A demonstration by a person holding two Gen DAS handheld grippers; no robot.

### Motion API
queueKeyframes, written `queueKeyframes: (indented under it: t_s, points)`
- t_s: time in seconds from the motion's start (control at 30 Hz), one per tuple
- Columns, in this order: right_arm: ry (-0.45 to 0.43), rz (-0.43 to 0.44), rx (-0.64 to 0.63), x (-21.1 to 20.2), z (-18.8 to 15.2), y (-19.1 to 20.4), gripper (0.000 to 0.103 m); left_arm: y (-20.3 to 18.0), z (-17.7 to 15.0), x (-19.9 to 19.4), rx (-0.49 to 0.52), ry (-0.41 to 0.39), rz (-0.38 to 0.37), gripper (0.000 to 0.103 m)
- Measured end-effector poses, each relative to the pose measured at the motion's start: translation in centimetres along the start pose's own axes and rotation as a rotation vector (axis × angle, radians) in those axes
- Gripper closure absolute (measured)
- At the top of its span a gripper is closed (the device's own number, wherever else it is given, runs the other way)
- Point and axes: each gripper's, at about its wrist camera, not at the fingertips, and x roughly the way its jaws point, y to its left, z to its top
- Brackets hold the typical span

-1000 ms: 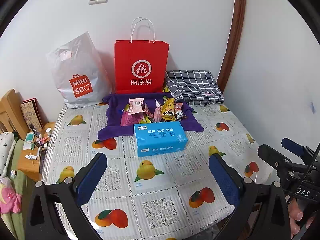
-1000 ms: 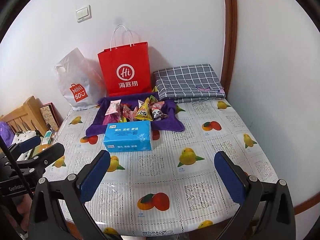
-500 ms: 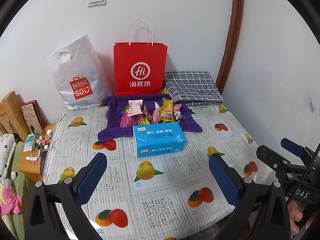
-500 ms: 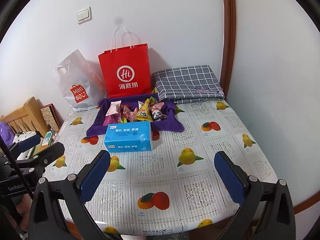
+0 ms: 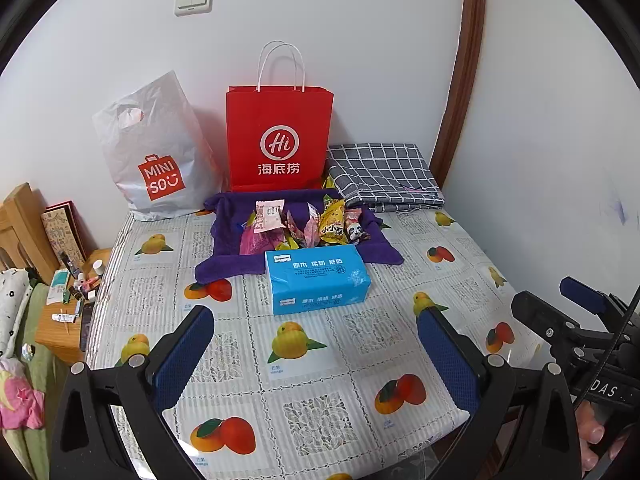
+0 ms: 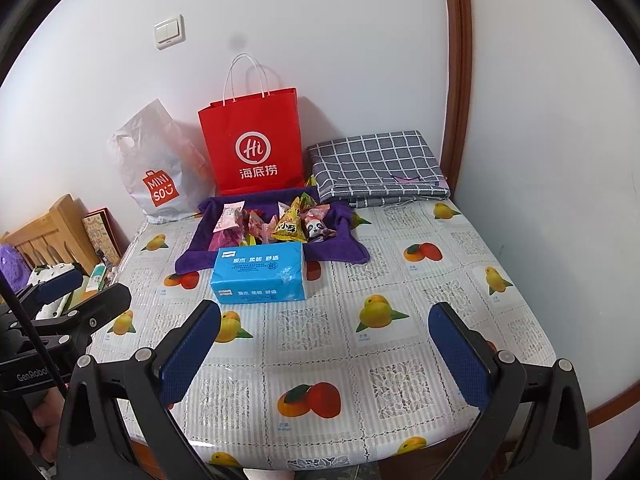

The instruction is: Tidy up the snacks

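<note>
Several wrapped snacks [image 5: 304,228] [image 6: 276,224] lie heaped on a purple cloth [image 5: 224,264] [image 6: 192,258] at the back of the table. Among them are a pink packet, a yellow triangular pack and a small panda-print one. A blue tissue pack [image 5: 318,280] [image 6: 260,278] lies just in front of the heap. My left gripper [image 5: 314,320] hovers open over the near half of the table, well short of the tissue pack. My right gripper [image 6: 325,312] is open too and holds nothing. Each gripper shows at the edge of the other's view.
A red paper bag [image 5: 280,140] [image 6: 252,144] and a grey Miniso plastic bag [image 5: 156,152] [image 6: 160,172] stand against the wall. A folded checked cloth [image 5: 380,172] lies at the back right. The fruit-print tablecloth [image 5: 320,408] covers the table. A cluttered bedside stand [image 5: 68,296] is on the left.
Both views have drifted a little, so the scene sits slightly lower in frame. Nothing on the table has moved and both grippers remain open.
</note>
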Motion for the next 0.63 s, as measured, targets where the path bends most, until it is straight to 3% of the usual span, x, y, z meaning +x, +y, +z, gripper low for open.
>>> queueKeyframes:
  t_s: [0.63]
  points:
    - [-0.001,0.001,-0.001,-0.24,-0.11,0.06,0.001,-0.19,0.25,-0.50,-0.002,-0.006,0.010,0.000]
